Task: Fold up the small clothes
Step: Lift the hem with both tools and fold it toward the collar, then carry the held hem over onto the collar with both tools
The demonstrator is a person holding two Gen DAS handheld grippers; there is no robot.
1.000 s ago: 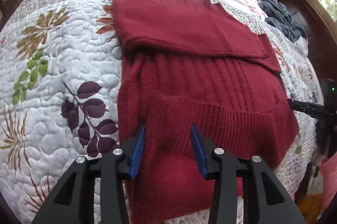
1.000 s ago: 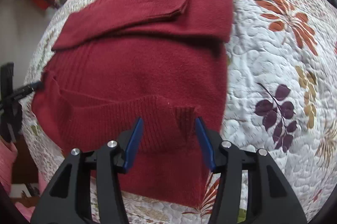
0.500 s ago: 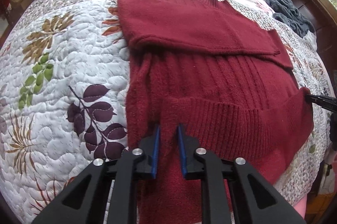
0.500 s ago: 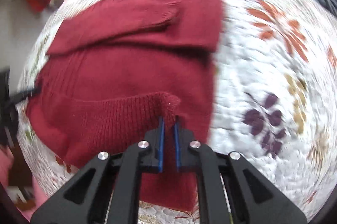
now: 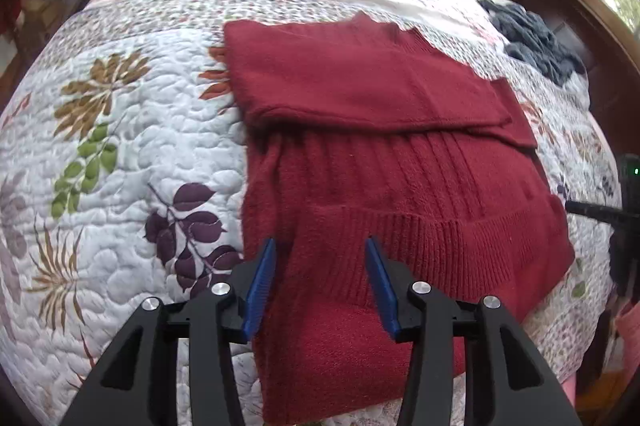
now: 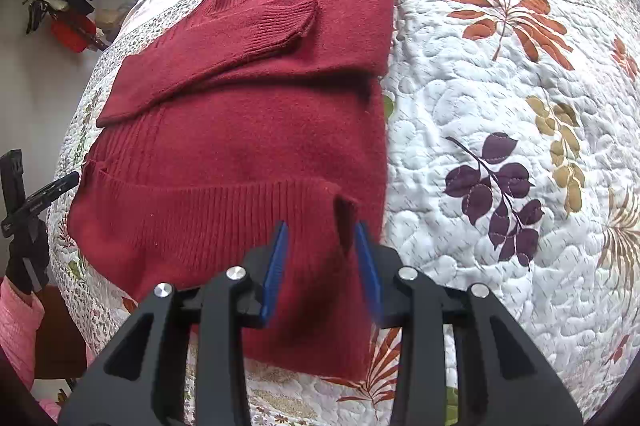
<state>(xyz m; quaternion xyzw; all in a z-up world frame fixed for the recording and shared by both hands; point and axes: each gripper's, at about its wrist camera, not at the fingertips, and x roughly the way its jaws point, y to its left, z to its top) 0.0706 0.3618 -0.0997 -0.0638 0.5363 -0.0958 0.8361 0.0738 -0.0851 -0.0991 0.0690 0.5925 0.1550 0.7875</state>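
A dark red knitted sweater [image 5: 380,166] lies flat on the leaf-patterned quilt [image 5: 120,154], its sleeves folded across the chest. Its ribbed hem [image 5: 420,246] is turned up over the body. My left gripper [image 5: 320,262] is open over the hem's left end, with the knit lying loose between the fingers. In the right wrist view the sweater [image 6: 248,130] fills the left half, and my right gripper [image 6: 320,242] is open around the raised right corner of the hem [image 6: 340,202]. The left gripper [image 6: 40,196] shows at that view's left edge.
A heap of grey clothes [image 5: 532,42] lies at the far right of the bed, beside dark wooden furniture [image 5: 592,38]. Bare quilt [image 6: 500,106] stretches to the right of the sweater. A gloved hand and a pink sleeve [image 6: 16,310] are at the bed's near edge.
Both grippers were open a second ago, shut on the ribbed hem half a second ago, and have now opened again. The hem lies where it was let go.
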